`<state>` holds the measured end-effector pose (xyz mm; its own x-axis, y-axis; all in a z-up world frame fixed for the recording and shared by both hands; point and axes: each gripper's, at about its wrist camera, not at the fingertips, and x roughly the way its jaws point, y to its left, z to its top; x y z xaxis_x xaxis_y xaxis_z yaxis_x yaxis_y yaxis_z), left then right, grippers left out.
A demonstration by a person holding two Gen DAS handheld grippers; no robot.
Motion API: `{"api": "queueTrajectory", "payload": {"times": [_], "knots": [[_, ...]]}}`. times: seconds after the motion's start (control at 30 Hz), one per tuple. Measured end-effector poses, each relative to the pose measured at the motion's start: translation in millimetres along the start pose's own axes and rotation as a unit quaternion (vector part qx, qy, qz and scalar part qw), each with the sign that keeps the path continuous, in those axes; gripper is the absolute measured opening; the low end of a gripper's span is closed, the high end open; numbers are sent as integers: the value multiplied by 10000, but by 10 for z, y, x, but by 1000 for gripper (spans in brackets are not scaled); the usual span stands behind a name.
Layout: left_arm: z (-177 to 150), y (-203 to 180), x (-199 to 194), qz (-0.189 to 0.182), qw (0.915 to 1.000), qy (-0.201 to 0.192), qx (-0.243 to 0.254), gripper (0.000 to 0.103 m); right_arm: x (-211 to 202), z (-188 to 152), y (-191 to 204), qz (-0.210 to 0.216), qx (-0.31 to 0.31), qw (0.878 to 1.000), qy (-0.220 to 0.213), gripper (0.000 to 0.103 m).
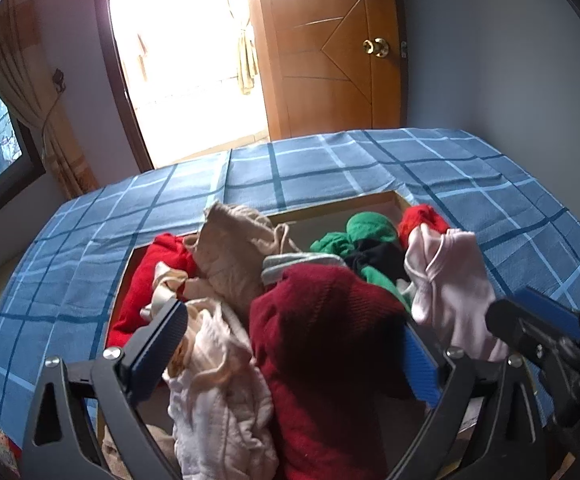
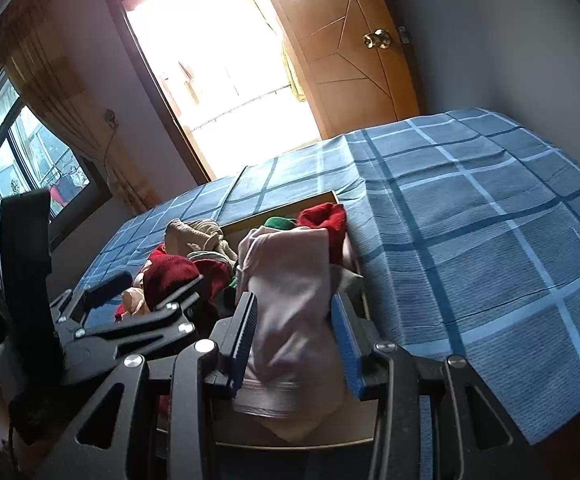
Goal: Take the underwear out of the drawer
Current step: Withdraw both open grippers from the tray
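Above drawer [image 2: 290, 210] | right hand-held gripper [image 2: 295, 344] clamps pale underwear [image 2: 290, 300] | left hand-held gripper [image 1: 290, 344] spread wide, empty

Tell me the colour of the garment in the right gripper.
Pale pink garment, clearest in the right wrist view.

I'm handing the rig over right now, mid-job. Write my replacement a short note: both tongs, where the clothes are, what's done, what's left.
Right tongs: shut on a pale pink garment, held up over the right end of the drawer, its lower end hanging near the front edge.
Left tongs: open, holding nothing, poised over the dark red knit and cream garment at the drawer's front.
Still in the drawer: red, beige, green and black pieces, heaped.
Done: pink piece gripped and lifted.
Left: carry it clear of the drawer, probably onto the blue checked bedspread, then go back for the rest.
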<state>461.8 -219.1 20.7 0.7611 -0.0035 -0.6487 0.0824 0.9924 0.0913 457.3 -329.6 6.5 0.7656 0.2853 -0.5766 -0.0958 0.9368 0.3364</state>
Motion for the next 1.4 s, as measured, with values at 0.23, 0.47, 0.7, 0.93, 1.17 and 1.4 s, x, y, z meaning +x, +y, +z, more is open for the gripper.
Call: {"api": "queueTrajectory", "payload": {"times": [0.23,0.47,0.7,0.93,1.17,1.4], "knots": [[-95,123,-55,-88,9998,54,-193,101,72,20,121,66,-11,10000,-42,42],[-176,201,-118,-32,9996,-38,-295,103,69,-49,185,131,-35,9999,-97,51],[-232,320,-159,-69,9990,-76,-441,103,28,-92,274,132,-240,9989,-388,64],[-336,385,-291,-53,9987,-128,-495,103,-17,-138,370,140,-333,9984,-430,64],[-417,409,-303,-158,9981,-62,-588,103,-47,-223,397,166,-345,9982,-455,64],[-527,424,-421,-88,9981,-90,-610,102,-155,-287,376,200,-280,9980,-528,64]]}}
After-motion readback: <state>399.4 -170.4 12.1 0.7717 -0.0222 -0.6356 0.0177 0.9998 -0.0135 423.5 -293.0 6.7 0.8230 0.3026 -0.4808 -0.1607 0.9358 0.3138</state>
